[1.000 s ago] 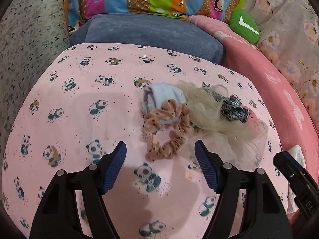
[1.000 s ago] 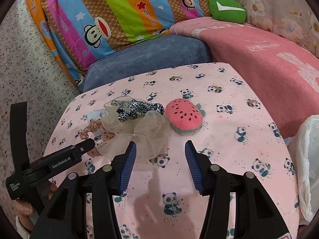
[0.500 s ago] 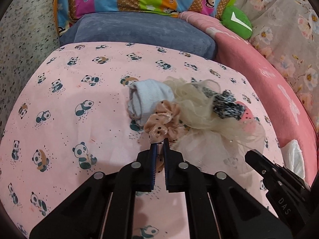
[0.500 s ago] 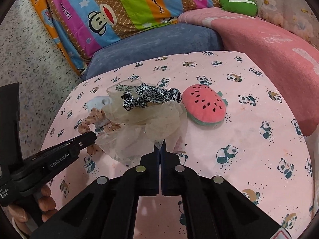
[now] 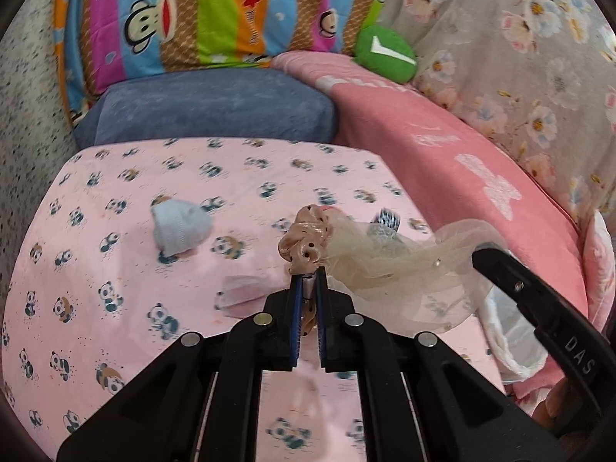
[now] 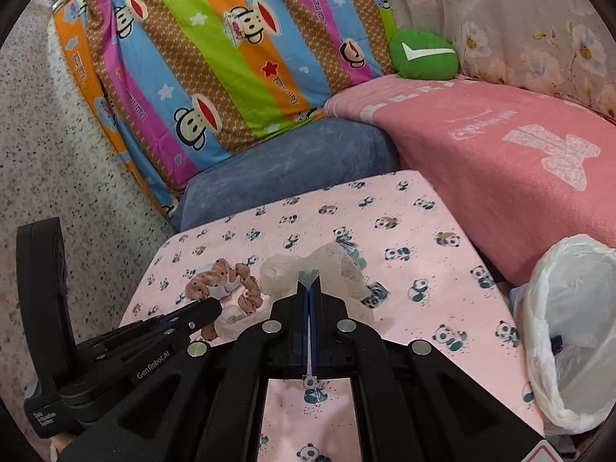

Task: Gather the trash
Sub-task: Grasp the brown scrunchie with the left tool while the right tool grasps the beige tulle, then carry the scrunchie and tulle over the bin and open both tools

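Observation:
My left gripper (image 5: 306,283) is shut on a tan dotted scrunchie (image 5: 304,236), which hangs lifted above the pink panda sheet (image 5: 115,269). My right gripper (image 6: 310,283) is shut on a cream tulle scrunchie (image 6: 338,265), also raised. A leopard-print scrunchie (image 5: 387,219) clings behind the tulle (image 5: 389,265). In the right wrist view the tan scrunchie (image 6: 235,281) dangles from the left gripper (image 6: 213,308) at lower left. A light blue cloth (image 5: 179,227) lies on the sheet, left of both grippers. A white bag-lined bin (image 6: 569,327) stands at the right edge.
A small translucent scrap (image 5: 238,294) lies on the sheet near the left fingers. Behind the sheet sit a blue cushion (image 5: 208,107), a striped monkey pillow (image 6: 231,50), a green plush (image 6: 423,54) and a pink blanket (image 6: 500,154). A speckled wall (image 6: 57,134) borders the left.
Both grippers went from open to shut, the left on the tan scrunchie, the right on the tulle. Both then rose, lifting these off the sheet. The blue cloth stayed behind.

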{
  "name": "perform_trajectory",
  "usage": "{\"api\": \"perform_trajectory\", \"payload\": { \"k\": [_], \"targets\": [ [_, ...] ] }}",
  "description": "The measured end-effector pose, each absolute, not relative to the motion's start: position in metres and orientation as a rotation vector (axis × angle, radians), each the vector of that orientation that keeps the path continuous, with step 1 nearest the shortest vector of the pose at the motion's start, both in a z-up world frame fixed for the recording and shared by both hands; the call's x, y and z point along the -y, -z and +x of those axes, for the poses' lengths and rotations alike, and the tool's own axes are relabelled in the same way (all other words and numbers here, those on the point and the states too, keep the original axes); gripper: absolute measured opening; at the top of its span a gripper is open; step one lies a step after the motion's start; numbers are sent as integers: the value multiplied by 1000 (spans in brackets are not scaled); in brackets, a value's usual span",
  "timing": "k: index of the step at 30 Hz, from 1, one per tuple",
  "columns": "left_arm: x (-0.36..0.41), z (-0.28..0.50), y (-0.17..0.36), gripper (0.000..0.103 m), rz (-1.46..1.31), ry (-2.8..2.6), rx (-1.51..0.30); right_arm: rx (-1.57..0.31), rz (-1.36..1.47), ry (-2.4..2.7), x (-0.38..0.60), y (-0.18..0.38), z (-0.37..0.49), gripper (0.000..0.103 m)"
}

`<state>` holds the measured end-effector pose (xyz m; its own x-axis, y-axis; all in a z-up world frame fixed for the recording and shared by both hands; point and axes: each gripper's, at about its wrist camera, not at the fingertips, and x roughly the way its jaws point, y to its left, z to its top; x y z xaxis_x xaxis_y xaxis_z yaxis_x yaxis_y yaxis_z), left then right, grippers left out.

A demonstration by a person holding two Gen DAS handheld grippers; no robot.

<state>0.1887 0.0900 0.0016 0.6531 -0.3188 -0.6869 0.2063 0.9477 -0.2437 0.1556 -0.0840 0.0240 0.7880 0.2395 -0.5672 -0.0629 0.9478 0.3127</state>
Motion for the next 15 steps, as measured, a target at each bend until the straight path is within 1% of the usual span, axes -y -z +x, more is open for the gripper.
{"api": "perform_trajectory", "payload": {
  "k": [9, 15],
  "targets": [
    [-21, 161, -39, 6, -85, 412, -747, -502, 322, -82, 153, -72, 112, 1],
    [28, 146, -51, 6, -40, 507, -736, -442, 367, 19, 211, -86, 88, 1]
  ]
}}
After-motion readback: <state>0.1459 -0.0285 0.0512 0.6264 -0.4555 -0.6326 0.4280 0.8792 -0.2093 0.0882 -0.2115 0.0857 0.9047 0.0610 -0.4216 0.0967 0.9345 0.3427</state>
